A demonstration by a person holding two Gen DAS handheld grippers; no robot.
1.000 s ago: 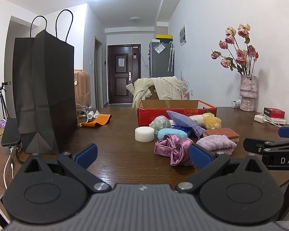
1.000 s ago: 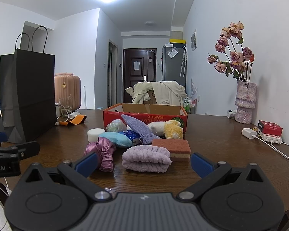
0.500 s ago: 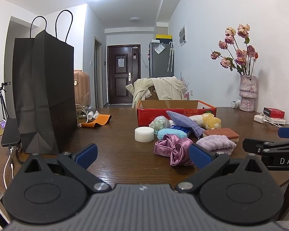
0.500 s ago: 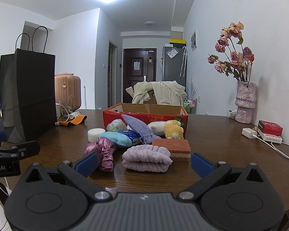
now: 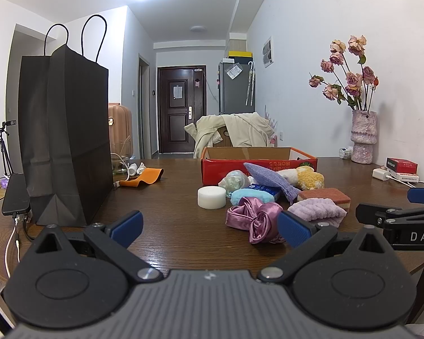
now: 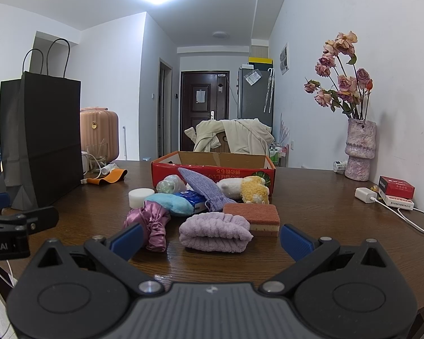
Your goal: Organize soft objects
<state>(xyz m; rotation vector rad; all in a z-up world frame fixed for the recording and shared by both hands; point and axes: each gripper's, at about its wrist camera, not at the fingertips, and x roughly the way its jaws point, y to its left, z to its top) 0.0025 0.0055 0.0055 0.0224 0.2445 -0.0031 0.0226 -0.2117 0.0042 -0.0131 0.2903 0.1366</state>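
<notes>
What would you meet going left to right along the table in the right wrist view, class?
Black bag → orange strap → white puck → lilac towel → vase → red box.

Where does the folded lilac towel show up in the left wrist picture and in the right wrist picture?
Left wrist view: the folded lilac towel lies right of centre, just beyond the right blue finger pad, partly hidden by it.
Right wrist view: it sits near the centre, in full view between the two fingers.
Shared landmark: the sponge touches its far right side in both views.
</notes>
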